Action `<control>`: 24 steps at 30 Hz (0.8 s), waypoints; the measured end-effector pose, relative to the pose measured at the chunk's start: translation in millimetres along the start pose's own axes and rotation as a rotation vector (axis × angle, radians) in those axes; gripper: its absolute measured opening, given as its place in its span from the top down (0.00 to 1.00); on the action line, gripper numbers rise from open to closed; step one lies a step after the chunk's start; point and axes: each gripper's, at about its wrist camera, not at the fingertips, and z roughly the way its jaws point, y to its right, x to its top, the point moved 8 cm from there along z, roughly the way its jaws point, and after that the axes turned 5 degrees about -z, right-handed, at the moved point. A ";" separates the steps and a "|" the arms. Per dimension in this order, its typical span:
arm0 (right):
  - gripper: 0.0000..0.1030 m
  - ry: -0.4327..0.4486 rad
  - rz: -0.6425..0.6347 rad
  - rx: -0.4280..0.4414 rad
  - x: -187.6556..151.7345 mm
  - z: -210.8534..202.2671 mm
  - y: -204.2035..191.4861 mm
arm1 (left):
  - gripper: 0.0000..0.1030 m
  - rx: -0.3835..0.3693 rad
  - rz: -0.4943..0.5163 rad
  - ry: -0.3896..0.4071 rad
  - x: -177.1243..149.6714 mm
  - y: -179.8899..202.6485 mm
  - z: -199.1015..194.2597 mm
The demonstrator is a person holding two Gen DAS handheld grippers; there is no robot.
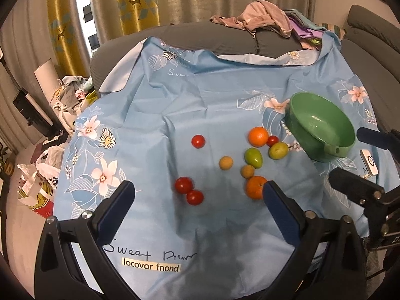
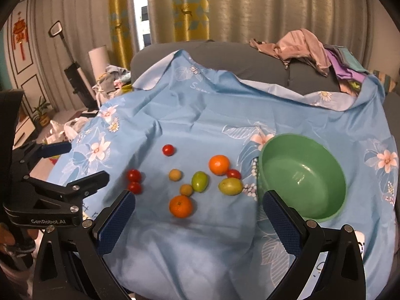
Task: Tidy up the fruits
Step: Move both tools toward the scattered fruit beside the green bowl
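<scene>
Fruit lies loose on a blue flowered cloth (image 2: 200,115) that covers a grey sofa (image 2: 225,55), and we see none of it inside the green bowl (image 2: 302,175), which sits empty on the cloth to the right of the pile. Nearest the bowl are a yellow-green fruit (image 2: 230,186) and a small red tomato (image 2: 233,174), the tomato touching an orange (image 2: 219,165). Left of these we find a greener fruit (image 2: 199,181), two small tan fruits (image 2: 175,175) and a second orange (image 2: 180,206) closest to us. Two red tomatoes (image 2: 134,181) sit together further left, touching, and one more tomato (image 2: 168,150) lies apart at the back.

We hold the left gripper (image 1: 198,195) above the near edge of the cloth with its fingers (image 1: 117,210) spread wide and nothing between them. The right gripper (image 2: 198,203) hangs just before the bowl, its fingers (image 2: 281,222) equally wide apart and empty. A heap of clothes (image 2: 307,47) rests on the sofa back, with curtains (image 2: 200,7) behind
</scene>
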 end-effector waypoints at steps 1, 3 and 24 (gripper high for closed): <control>0.01 0.001 -0.004 0.000 -0.8 0.2 -1.2 | 0.01 0.000 0.002 0.000 0.4 0.1 -0.6; 0.01 0.005 -0.011 0.002 -1.3 0.0 -3.2 | 0.01 0.001 0.005 -0.002 -0.9 1.5 -0.8; 0.01 -0.008 -0.012 0.007 -8.5 2.9 -2.2 | 0.01 -0.001 0.011 -0.008 -5.5 -0.3 -0.9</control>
